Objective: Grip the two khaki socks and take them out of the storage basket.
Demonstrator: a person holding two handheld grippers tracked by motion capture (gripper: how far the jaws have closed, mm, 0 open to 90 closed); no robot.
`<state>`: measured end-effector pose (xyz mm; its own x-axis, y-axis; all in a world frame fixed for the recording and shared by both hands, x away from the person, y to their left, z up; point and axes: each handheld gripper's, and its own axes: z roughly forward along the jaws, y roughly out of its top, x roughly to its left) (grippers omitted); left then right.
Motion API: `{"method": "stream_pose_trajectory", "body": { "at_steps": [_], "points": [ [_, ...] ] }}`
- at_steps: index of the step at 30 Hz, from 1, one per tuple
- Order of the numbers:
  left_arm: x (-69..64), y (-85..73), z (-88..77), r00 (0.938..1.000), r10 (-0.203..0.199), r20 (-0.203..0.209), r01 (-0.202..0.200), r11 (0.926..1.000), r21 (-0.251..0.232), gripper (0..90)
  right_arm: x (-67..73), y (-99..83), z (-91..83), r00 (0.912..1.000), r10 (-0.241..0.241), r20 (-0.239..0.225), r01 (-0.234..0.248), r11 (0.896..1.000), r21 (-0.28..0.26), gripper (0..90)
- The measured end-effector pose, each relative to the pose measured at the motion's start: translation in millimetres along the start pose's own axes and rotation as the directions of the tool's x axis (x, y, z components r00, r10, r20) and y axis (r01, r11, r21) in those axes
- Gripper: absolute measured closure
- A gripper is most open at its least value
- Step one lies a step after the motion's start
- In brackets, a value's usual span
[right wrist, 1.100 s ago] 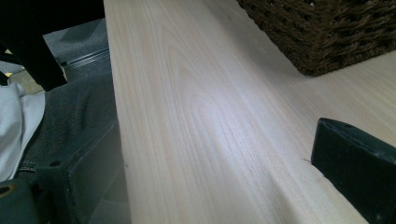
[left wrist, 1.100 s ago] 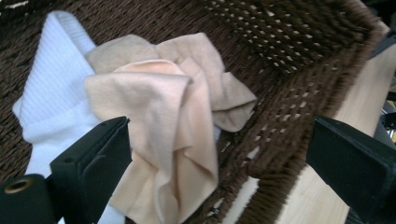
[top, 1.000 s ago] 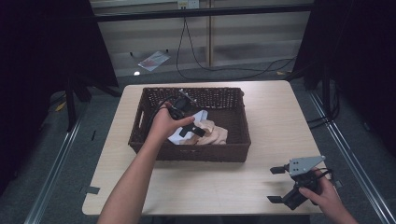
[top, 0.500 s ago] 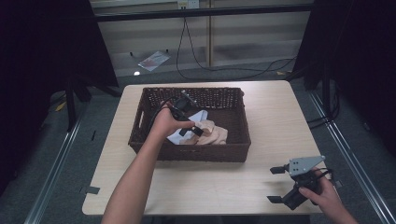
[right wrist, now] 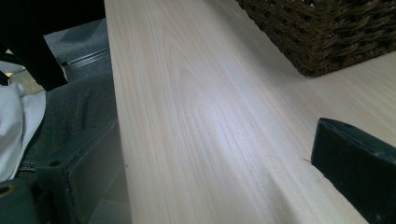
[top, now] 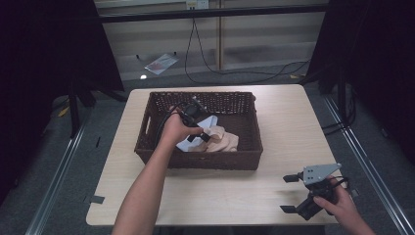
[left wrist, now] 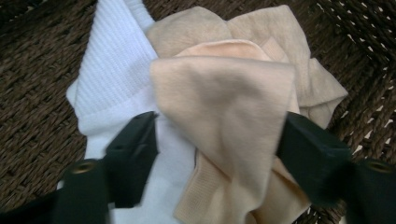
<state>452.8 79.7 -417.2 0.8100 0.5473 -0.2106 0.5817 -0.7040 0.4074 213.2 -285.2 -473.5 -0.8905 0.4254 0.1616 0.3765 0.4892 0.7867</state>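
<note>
Standing on grey carpeted floor (top: pixel 63 161), the pale wooden rectangular table (top: pixel 288 127) carries a dark brown woven wicker basket (top: pixel 244 159) near its far middle. Behind it runs a light wall panel with black cables (top: pixel 205 54) trailing down to the floor, and dark curtains (top: pixel 44 58) hang at both sides. A metal floor rail (top: pixel 51 200) runs along the left of the table.

Inside the basket lie a folded beige knitted cloth (left wrist: pixel 224 112) and a white ribbed cloth (left wrist: pixel 112 79), touching and partly overlapping, the beige one on top. The left gripper (top: pixel 198 128) reaches down into the basket, its jaws having just been closing around a raised fold of the beige cloth; the fold sits between them, the pads at its edges, and I cannot tell whether they yet press it.

The right gripper (top: pixel 296 193) rests at the near right corner of the table, well apart from the basket, jaws spread over bare wood.
</note>
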Motion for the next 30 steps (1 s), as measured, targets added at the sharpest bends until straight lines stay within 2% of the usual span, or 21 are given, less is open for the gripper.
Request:
{"method": "stream_pose_trajectory", "body": {
  "at_steps": [1, 3, 4, 5, 6, 7, 10, 15, 19, 21, 30],
  "points": [
    [-0.1, 0.0, 0.1, 0.9999, 0.004, 0.012, -0.004, 1.0000, 0.002, 47.5, 0.1, 0.1, -0.2, 1.0000, -0.001, 0.005, 0.001, 1.000, 0.002, 1.4],
    [0.5, 0.0, -1.6, 0.9996, 0.022, 0.016, -0.022, 0.9997, 0.015, 59.6, -0.2, 0.0, -0.2, 1.0000, -0.003, 0.002, 0.003, 1.000, 0.000, 1.5],
    [0.6, -0.1, -2.2, 0.9992, 0.022, 0.033, -0.023, 0.9995, 0.020, 76.9, -0.1, 0.1, -0.4, 1.0000, -0.002, 0.003, 0.002, 1.000, 0.001, 1.5],
    [0.5, -0.2, -2.7, 0.9991, 0.021, 0.038, -0.021, 0.9996, 0.019, 76.9, -0.1, 0.1, -0.4, 1.0000, -0.002, 0.003, 0.002, 1.000, 0.001, 1.5],
    [0.2, -0.2, -3.5, 0.9986, 0.024, 0.048, -0.024, 0.9996, 0.014, 82.9, 0.0, 0.1, -0.4, 1.0000, -0.001, 0.004, 0.001, 1.000, 0.000, 1.5],
    [-0.1, 0.7, -5.4, 0.9984, 0.023, 0.051, -0.025, 0.9991, 0.035, 86.9, 0.0, 0.1, -0.5, 1.0000, 0.000, 0.003, 0.000, 1.000, 0.000, 1.5],
    [-2.8, 4.2, -12.7, 0.9987, 0.011, 0.050, -0.015, 0.9977, 0.067, 88.1, -0.2, 0.1, -0.6, 1.0000, -0.002, 0.003, 0.002, 1.000, 0.001, 1.5],
    [-7.4, 11.2, -33.9, 0.9972, -0.007, 0.075, 0.002, 0.9979, 0.065, 88.3, -0.3, 0.2, -1.0, 1.0000, -0.001, 0.004, 0.001, 1.000, 0.000, 1.4],
    [-11.3, 14.8, -49.8, 0.9972, -0.021, 0.071, 0.015, 0.9973, 0.072, 88.4, -0.2, 0.2, -0.8, 1.0000, 0.001, 0.000, -0.001, 1.000, -0.003, 1.5],
    [-12.9, 15.6, -55.5, 0.9961, -0.037, 0.080, 0.032, 0.9977, 0.060, 88.4, 0.0, 0.2, -1.0, 1.0000, 0.003, 0.004, -0.003, 1.000, -0.002, 1.5],
    [-17.5, 20.9, -86.2, 0.9939, -0.051, 0.097, 0.045, 0.9972, 0.059, 88.3, -0.3, 0.1, -0.6, 1.0000, -0.001, 0.003, 0.001, 1.000, -0.005, 1.5]
  ]
}}
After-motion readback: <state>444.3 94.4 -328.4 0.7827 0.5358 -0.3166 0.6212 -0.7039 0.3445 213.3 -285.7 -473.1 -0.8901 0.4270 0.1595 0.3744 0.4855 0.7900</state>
